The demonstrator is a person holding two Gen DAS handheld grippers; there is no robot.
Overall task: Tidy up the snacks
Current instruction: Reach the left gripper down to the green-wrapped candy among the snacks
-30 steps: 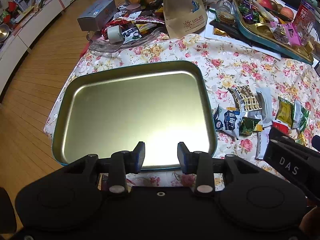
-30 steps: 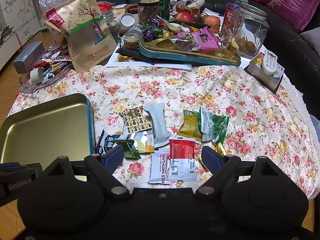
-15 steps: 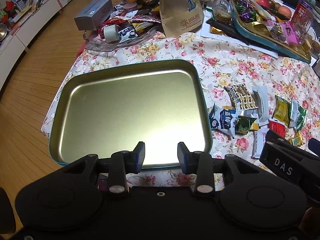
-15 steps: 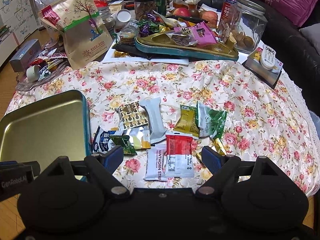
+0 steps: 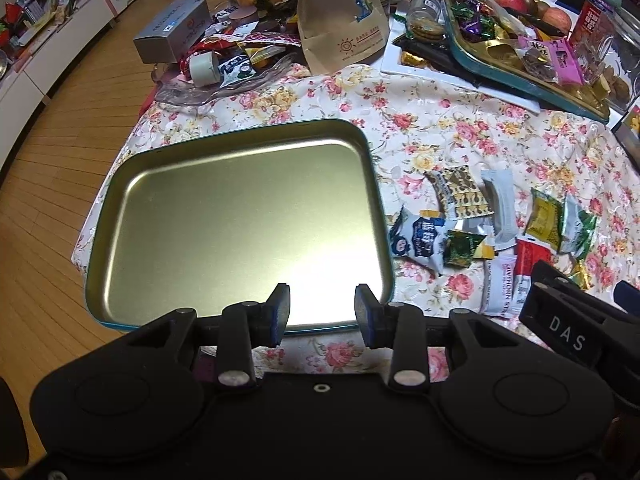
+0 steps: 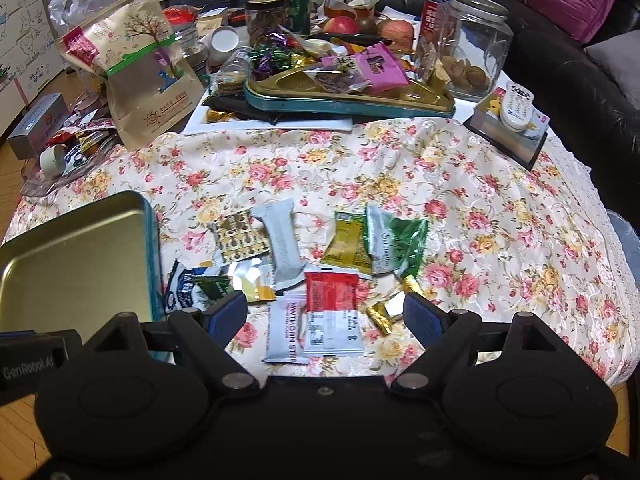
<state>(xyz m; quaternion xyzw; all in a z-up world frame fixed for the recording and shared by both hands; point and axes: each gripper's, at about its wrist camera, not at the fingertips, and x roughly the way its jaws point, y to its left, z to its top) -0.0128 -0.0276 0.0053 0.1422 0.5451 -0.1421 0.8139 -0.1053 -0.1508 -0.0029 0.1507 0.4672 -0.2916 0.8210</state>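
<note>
Both grippers hover empty; the left gripper [image 5: 322, 306], fingers partly spread, waits over the bare gold metal tray [image 5: 240, 216], seemingly the destination; the right gripper [image 6: 325, 314], fingers wide, faces the loose foil snack packets [image 6: 316, 256] scattered at the tray's three o'clock

Beside the one bare gold tin tray [image 6: 72, 256] lie the loose snack packets on the floral cloth — about ten in the right wrist view: one gold patterned packet [image 6: 239, 239], one white bar [image 6: 282, 240], one yellow packet [image 6: 349, 245], one green-and-silver packet [image 6: 392, 242], one red packet [image 6: 332, 312], one white hawthorn strip [image 6: 285, 330], one blue-and-white packet [image 6: 185, 289], one dark green candy [image 6: 214, 286], and two small gold candies [image 6: 380, 316]. Beyond the tray — one second tray [image 6: 348, 98], heaped, one brown paper bag [image 6: 148, 76], one glass jar [image 6: 470, 46].
</note>
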